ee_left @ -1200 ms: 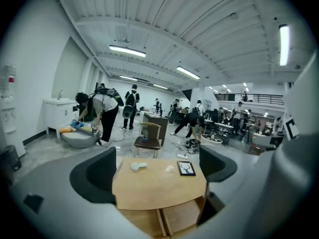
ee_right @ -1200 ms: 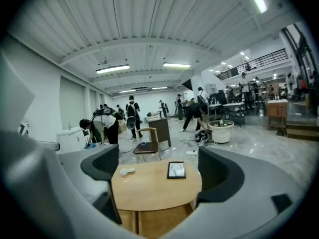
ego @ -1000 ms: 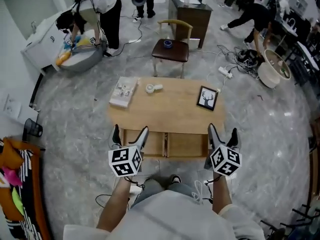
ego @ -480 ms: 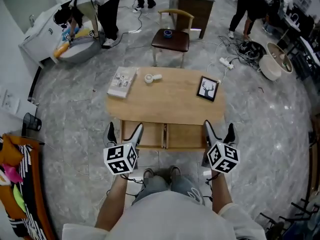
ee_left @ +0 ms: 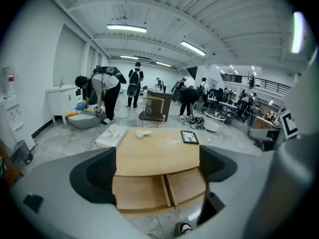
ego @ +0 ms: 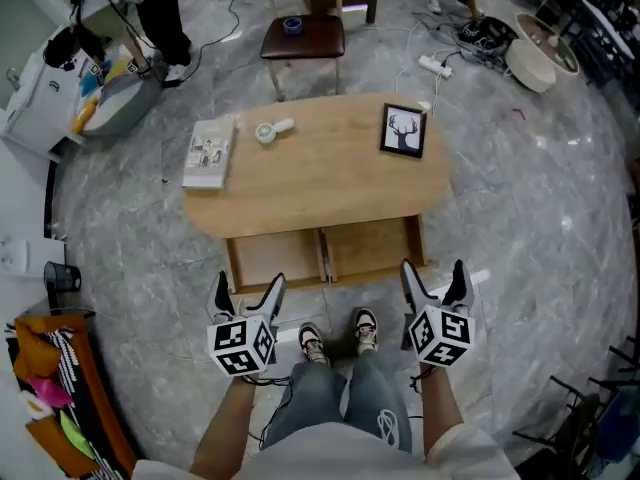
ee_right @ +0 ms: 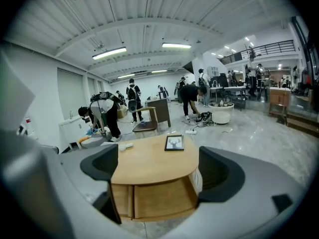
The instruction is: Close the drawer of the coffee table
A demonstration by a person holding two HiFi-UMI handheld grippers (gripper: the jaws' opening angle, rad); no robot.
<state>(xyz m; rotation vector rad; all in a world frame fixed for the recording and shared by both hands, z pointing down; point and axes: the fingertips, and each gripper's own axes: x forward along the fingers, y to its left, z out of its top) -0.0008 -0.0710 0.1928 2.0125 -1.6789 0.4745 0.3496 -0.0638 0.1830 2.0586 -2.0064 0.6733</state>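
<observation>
Though outside head view, ceiling lights [ee_left: 126, 28] above open drawer [ee_left: 142, 193] in gripper views.

Left tongs [ego: 249, 281]: pulled back off the drawer [ego: 322, 253] front
Right tongs [ego: 433, 267]: likewise back, clear of drawer

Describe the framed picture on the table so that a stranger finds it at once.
Find the wooden coffee table with its drawer pulled open. Near the top's right end in the head view sits the framed picture. Only it has a black frame and a deer's head on white.
</observation>
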